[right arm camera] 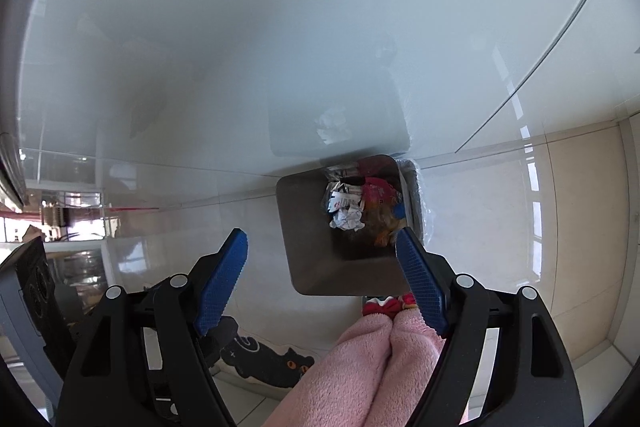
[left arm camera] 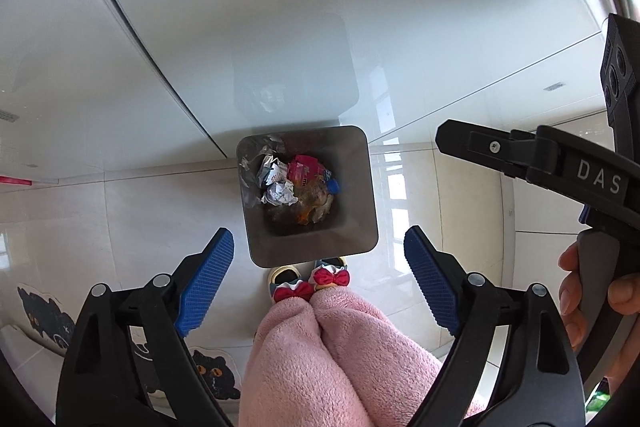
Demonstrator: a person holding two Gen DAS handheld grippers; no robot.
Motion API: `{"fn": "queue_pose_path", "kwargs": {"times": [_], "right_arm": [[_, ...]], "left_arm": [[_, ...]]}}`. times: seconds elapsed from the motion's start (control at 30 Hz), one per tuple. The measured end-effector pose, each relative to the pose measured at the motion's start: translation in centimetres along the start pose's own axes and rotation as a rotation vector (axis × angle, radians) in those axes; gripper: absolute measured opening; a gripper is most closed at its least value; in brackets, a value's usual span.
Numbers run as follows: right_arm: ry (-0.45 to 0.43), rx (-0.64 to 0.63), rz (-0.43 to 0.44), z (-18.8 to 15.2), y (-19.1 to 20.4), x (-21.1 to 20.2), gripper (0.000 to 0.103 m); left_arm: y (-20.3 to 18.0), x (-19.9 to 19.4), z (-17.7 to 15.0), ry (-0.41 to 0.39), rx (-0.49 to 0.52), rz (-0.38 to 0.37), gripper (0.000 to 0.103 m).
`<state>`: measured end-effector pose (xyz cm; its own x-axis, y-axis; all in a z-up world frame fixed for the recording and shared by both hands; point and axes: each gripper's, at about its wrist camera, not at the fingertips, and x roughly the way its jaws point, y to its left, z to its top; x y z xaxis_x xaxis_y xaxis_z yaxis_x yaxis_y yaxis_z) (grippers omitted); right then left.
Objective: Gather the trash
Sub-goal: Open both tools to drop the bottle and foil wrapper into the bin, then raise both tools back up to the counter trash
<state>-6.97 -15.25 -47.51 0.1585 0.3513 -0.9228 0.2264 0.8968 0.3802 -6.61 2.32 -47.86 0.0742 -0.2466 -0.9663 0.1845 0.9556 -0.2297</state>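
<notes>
A grey square trash bin point(left arm camera: 356, 187) stands on the floor against a white cabinet, seen from above. It holds crumpled paper point(left arm camera: 280, 193), a pink wrapper point(left arm camera: 304, 167), a blue cap and other scraps. My left gripper point(left arm camera: 318, 283) hangs high above the bin, open and empty. My right gripper point(right arm camera: 320, 281) is also open and empty above the bin point(right arm camera: 312, 227); the crumpled paper point(right arm camera: 346, 219) shows inside. The right gripper's body point(left arm camera: 560, 163) shows at the right of the left wrist view, held by a hand.
The person's pink trouser legs point(left arm camera: 332, 355) and red-bowed slippers point(left arm camera: 308, 283) stand just in front of the bin. A black cat mat point(left arm camera: 212, 375) lies on the glossy tiled floor to the left. White cabinet doors point(left arm camera: 240, 7) rise behind the bin.
</notes>
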Motion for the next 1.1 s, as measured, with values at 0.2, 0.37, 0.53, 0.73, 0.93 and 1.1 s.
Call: {"fn": "queue_pose_path", "kwargs": {"times": [0.2, 0.37, 0.53, 0.73, 0.93, 1.1], "right_arm": [[-0.063, -0.042, -0.036, -0.7, 1.7, -5.3, 0.078], [-0.124, -0.06, -0.067, -1.3, 2.6, -9.9, 0.081], [-0.199, -0.087, -0.106, -1.3, 3.7, -14.3, 0.082], [-0.308, -0.108, -0.122, -0.1, 5.3, -19.6, 0.082], [-0.402, -0.123, -0.11, 3.0, 7.2, -23.7, 0.082], [-0.449, -0.147, -0.1, 6.6, 8.6, -25.6, 0.082]], "left_arm": [[-0.7, -4.9, -0.1, -0.057, 0.013, 0.004, 0.087], [-1.3, -9.1, 0.2, -0.116, 0.007, -0.002, 0.088], [-2.4, -14.2, 0.8, -0.196, 0.025, -0.002, 0.089], [-3.2, -20.3, 3.0, -0.303, 0.048, 0.0, 0.09], [-3.2, -24.3, 6.3, -0.38, 0.055, 0.004, 0.091], [-3.4, -26.0, 9.5, -0.425, 0.06, 0.016, 0.095]]}}
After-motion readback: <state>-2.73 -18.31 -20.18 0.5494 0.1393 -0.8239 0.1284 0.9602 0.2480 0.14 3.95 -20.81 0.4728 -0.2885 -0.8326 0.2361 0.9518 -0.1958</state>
